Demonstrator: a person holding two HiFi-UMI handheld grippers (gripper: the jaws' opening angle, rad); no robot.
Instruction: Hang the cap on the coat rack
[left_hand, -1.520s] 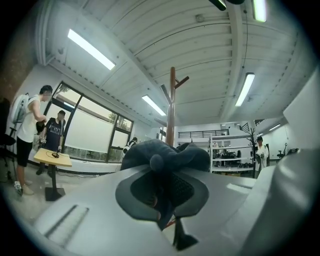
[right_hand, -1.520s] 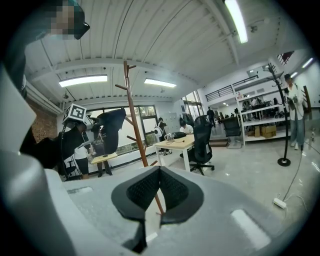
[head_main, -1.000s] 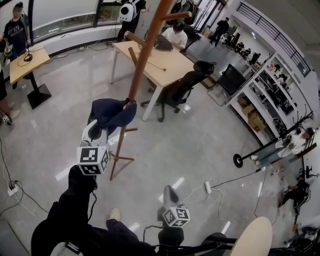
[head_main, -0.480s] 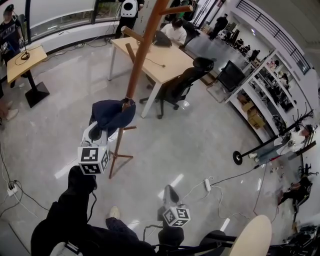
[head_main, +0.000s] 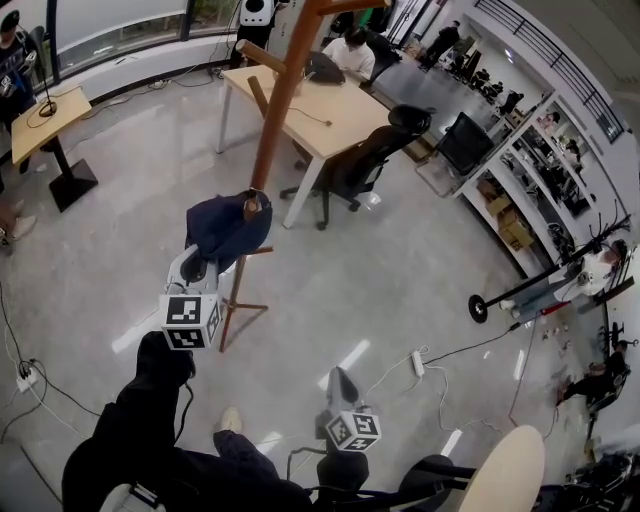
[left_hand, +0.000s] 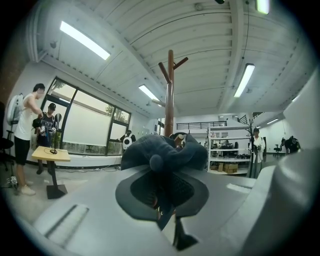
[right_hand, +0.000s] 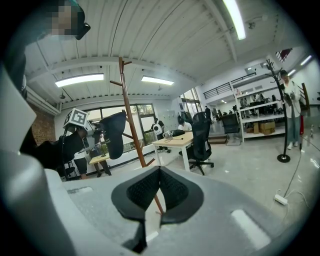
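The left claw (left_hand: 162, 195) is clamping the dark blue cap (head_main: 222, 226) left of centre in the head view, holding it right beside a low peg (head_main: 251, 207) of the wooden coat rack (head_main: 277, 110). The right claw (right_hand: 159, 192) is hovering at bottom centre, its jaws pressing together on nothing.
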